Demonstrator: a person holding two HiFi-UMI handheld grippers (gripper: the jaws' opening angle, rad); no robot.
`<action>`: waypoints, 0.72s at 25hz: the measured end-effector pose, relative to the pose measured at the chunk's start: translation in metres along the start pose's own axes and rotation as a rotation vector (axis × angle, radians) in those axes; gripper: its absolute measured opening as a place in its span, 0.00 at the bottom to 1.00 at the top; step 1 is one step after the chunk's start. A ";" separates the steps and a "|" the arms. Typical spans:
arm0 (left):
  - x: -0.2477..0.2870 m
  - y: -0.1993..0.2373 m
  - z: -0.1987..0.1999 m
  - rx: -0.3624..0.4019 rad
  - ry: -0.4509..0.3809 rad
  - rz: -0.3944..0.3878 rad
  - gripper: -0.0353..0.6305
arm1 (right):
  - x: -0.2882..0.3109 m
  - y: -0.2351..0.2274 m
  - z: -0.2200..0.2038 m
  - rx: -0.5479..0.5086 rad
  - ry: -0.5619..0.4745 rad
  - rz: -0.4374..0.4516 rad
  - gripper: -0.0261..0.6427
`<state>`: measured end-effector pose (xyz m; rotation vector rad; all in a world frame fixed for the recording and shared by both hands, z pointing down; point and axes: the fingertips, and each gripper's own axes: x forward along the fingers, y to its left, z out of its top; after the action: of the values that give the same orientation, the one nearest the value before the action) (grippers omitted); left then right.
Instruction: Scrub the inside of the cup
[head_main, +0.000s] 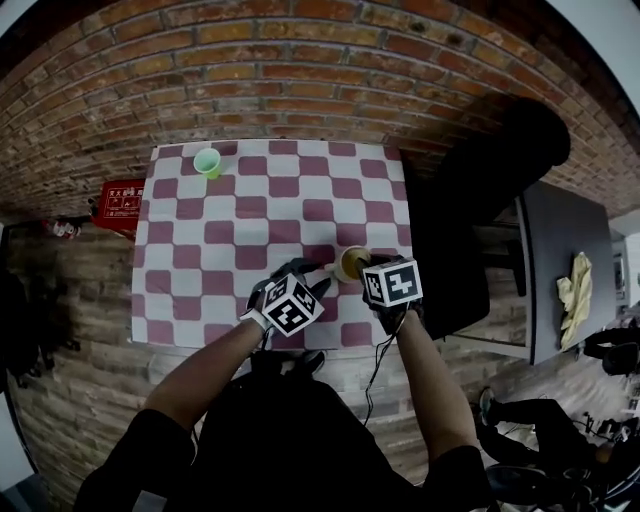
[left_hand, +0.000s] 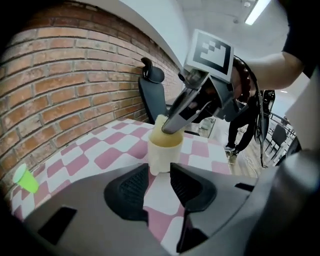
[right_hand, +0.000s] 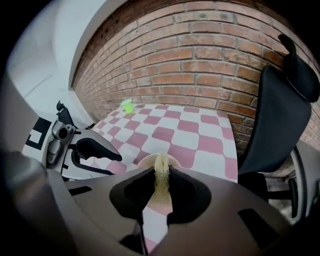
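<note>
Wears black short sleeves (head_main: 150, 450), dark gloves (head_main: 390, 318); shows grey left claw (left_hand: 159, 186) and right claw (right_hand: 161, 192), black ribbed pads (left_hand: 131, 192), black-and-white marker cubes (head_main: 292, 305) (thin cable (head_main: 374, 385) below).

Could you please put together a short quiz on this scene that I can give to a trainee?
1. What does the right gripper pinch between its jaws? A: a yellow sponge; B: a spoon; C: nothing.
2. True or false: the jaws of the left gripper are shut together.
3. Fill in: in the head view, the green cup stands near the far ____ corner of the table.

Key
1. A.
2. False: they stand apart, with the cream cup just ahead of them.
3. left.
</note>
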<state>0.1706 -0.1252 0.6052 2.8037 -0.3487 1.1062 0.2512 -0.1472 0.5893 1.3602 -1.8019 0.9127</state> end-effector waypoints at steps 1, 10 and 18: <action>0.004 0.000 -0.002 0.004 0.013 -0.004 0.26 | 0.006 0.001 0.002 -0.026 0.025 -0.009 0.15; 0.023 0.010 -0.002 0.019 0.040 -0.001 0.26 | 0.041 0.013 -0.003 -0.159 0.193 -0.008 0.15; 0.024 0.015 -0.007 -0.012 0.022 -0.006 0.26 | 0.021 0.015 0.004 0.170 0.058 0.169 0.15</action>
<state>0.1799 -0.1424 0.6269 2.7783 -0.3433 1.1296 0.2316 -0.1578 0.6034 1.2827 -1.8505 1.2064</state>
